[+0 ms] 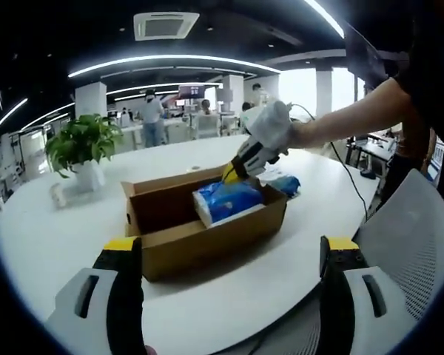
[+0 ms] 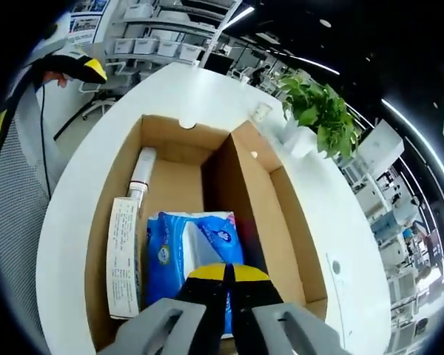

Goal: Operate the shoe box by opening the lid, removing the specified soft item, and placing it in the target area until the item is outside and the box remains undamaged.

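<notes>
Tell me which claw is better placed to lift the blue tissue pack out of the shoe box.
Right. The right claw is shut on the blue tissue pack inside the open shoe box. The left claw hangs open, short of the box.

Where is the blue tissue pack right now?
The blue tissue pack lies inside the open shoe box, beside a white tube, with the right gripper shut on its near edge.

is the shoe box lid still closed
No, the cardboard shoe box stands open, with the blue soft pack showing inside under the right gripper.
</notes>
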Demonstrator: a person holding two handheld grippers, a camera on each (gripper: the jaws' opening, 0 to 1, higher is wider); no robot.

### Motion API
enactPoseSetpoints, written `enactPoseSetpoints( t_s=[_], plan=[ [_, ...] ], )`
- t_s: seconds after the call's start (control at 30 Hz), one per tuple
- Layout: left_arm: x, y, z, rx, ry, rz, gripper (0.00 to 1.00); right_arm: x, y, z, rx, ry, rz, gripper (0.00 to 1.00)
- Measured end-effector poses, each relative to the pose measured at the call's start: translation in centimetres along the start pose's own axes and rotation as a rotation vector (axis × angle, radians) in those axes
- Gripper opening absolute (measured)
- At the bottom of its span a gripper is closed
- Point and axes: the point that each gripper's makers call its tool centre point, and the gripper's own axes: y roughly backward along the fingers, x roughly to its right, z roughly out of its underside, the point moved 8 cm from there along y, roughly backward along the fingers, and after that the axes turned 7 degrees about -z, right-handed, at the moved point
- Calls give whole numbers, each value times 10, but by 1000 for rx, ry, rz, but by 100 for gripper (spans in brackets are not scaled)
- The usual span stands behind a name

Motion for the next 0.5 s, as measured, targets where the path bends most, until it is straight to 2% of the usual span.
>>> enactPoseSetpoints(
  t_s=[0.5],
  plan=[
    [0, -1, 0, 0, -8, 5, 99, 7, 25, -28, 58, 43, 49, 0]
  ],
)
